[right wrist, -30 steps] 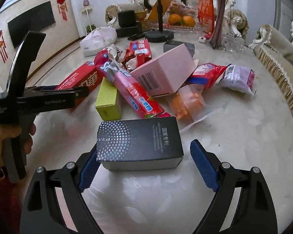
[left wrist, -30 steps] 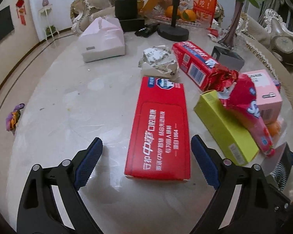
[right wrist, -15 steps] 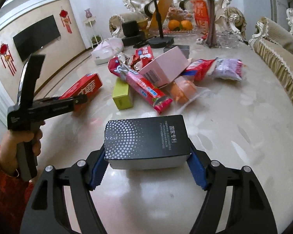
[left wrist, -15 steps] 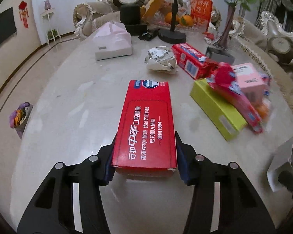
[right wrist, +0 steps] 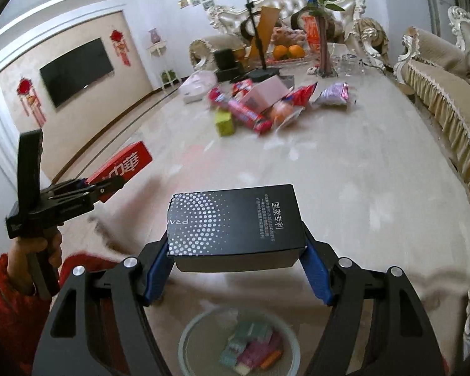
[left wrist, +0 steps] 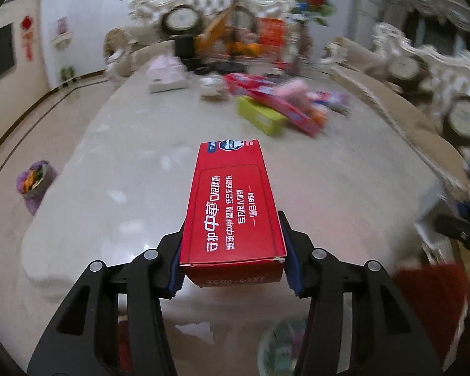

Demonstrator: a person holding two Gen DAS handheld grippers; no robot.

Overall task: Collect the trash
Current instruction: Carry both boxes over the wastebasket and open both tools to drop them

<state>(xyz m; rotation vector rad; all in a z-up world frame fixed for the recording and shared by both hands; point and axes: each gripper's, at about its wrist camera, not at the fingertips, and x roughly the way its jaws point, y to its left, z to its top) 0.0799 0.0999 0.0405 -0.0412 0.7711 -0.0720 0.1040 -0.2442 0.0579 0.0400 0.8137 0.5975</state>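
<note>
Holding colourful packets, round bin (right wrist: 185, 341), below gripped black box (right wrist: 235, 222)

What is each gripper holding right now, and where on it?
Left gripper clamps the long red cardboard box across its near end; right gripper clamps the black dotted box by its short sides.

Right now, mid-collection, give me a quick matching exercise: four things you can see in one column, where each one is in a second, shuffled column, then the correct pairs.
Things:
1. red box
2. black dotted box
3. yellow-green box
4. bin

Places:
A. on the table, in the pile of wrappers
B. clamped in the right claw
C. below the table edge, already holding packets
D. clamped in the left claw

Pairs: 1-D, 2-B, 3-A, 4-C
</note>
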